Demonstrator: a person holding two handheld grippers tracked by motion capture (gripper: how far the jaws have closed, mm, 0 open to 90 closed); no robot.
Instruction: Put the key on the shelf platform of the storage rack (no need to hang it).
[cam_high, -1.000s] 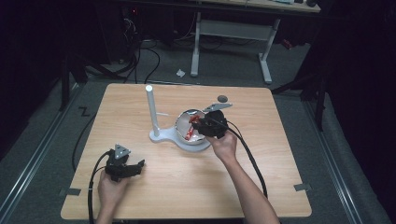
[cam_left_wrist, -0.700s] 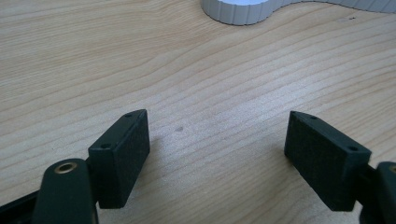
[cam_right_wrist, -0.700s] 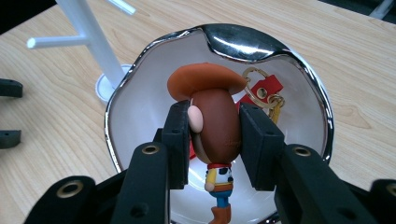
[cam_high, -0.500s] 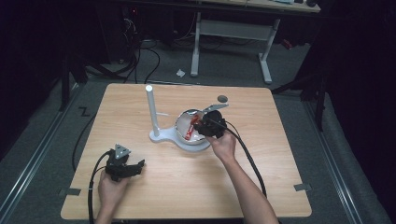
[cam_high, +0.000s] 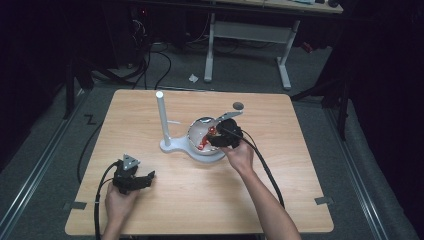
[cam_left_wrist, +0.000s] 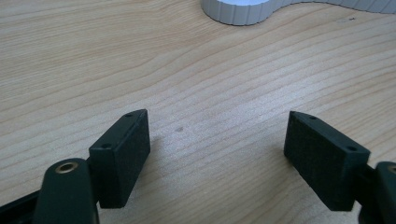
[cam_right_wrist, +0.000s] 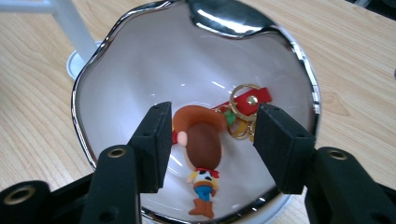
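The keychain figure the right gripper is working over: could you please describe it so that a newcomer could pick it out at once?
On the wooden table stands a white post on a base, and beside it a chrome-rimmed white bowl. Inside the bowl lies the keychain figure, between the right gripper's jaws, which have just been opening. Its brown cowboy hat, red strap and gold ring make it the scene's one colourful item.

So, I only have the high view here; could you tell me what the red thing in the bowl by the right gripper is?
Observer: It is a cowboy figure keychain with a brown hat, lying in the bowl.
Operator: Thank you. Is the right gripper gripping it?
Observer: No. Its jaws have just been opening; the figure lies between them, with a gap at the right pad.
Operator: And does it have a ring?
Observer: Yes, a gold ring on a red strap beside the hat.
Operator: Is the left gripper holding anything?
Observer: No, its jaws stand open over bare table.
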